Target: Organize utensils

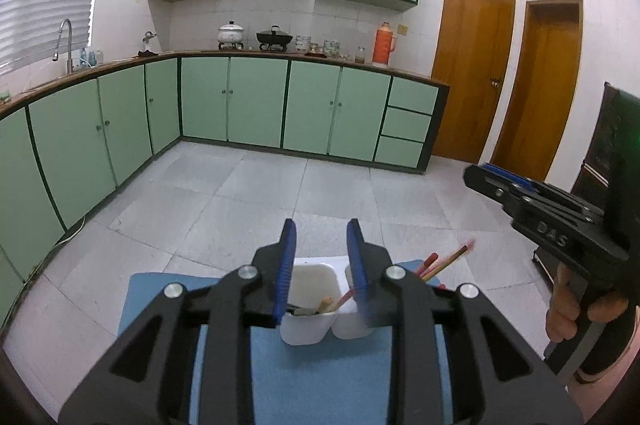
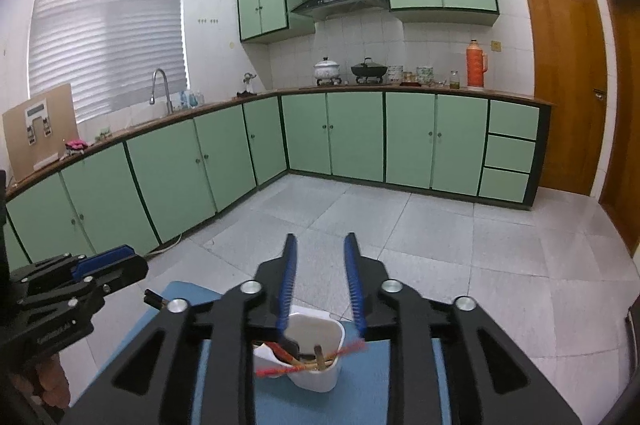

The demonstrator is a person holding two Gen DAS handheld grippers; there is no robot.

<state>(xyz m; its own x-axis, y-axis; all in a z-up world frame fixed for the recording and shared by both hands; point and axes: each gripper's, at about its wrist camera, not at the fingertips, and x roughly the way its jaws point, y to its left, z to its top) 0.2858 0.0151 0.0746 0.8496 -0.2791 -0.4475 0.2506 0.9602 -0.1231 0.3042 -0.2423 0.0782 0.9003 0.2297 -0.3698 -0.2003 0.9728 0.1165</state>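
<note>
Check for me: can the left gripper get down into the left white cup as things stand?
Probably yes. The left gripper is open and empty, directly above the left white cup. The utensils inside lie low; the right gripper stays well aside.

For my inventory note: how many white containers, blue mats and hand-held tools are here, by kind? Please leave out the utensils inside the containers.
White containers: 2
Blue mat: 1
Tools: 2 (left tool, right tool)
Total: 5
</note>
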